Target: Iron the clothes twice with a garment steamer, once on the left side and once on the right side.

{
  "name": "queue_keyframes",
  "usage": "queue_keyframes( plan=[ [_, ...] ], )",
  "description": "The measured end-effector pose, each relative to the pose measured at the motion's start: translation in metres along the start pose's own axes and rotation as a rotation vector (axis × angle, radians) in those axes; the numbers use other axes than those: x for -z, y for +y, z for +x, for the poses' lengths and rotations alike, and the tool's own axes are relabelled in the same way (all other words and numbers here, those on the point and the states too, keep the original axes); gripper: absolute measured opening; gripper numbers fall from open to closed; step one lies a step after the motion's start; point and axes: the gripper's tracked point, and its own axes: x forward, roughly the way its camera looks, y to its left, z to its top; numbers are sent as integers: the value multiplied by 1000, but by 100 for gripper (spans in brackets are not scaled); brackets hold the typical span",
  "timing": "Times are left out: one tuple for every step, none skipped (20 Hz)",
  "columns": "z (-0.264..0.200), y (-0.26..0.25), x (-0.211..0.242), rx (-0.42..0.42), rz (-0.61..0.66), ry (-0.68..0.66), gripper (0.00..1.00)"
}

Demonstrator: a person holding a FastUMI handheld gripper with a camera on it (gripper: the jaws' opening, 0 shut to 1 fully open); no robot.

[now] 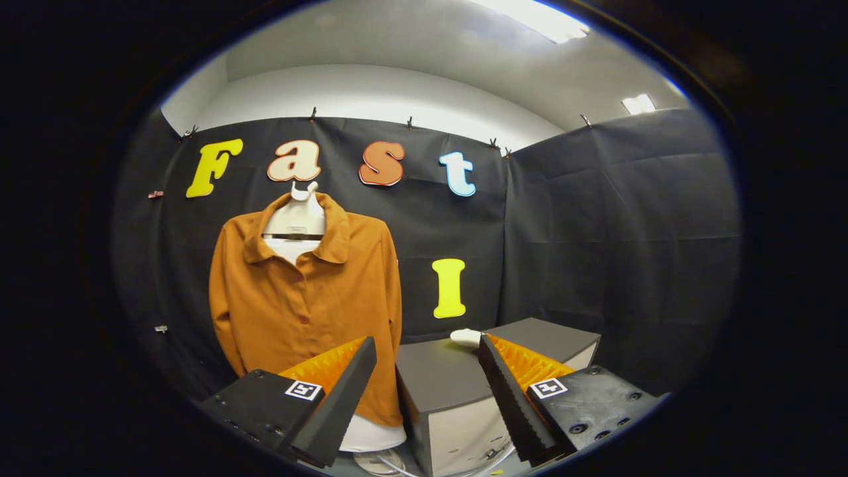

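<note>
Tongs [427, 371] are spread wide apart with nothing in them, the orange shirt [305, 298] hangs on a white mannequin [298, 215] beyond the left finger, and a white thing, maybe the steamer [466, 337], sits on the grey box [450, 384] ahead.

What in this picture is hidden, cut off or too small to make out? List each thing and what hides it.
- White object on the grey box: mostly hidden behind the open gripper's finger; possibly the steamer.
- Orange shirt: lower hem covered by the other finger.
- Mannequin: base cut off at the bottom, gripper view.
- Shirt buttons: too small to count.
</note>
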Motion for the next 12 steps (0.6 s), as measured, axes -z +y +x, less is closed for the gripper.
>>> queue_keyframes(
  plan=[
    [16, -8, 1, -3, -1, 4, 98],
    [32, -15, 1, -5, -4, 11, 98],
    [47, -23, 3, -6, -8, 15, 98],
    [61, -32, 5, -7, -11, 20, 98],
    [75, -39, 6, -10, -10, 27, 98],
    [88, -46, 9, -14, -3, 35, 98],
    [101, -54, 13, -19, 5, 43, 98],
    [114, -60, 17, -22, 12, 54, 98],
    [127, -67, 23, -24, 17, 68, 98],
    [139, -74, 28, -25, 22, 84, 98],
    [151, -81, 34, -24, 27, 100, 98],
    [161, -88, 42, -25, 33, 117, 98]
  ],
)
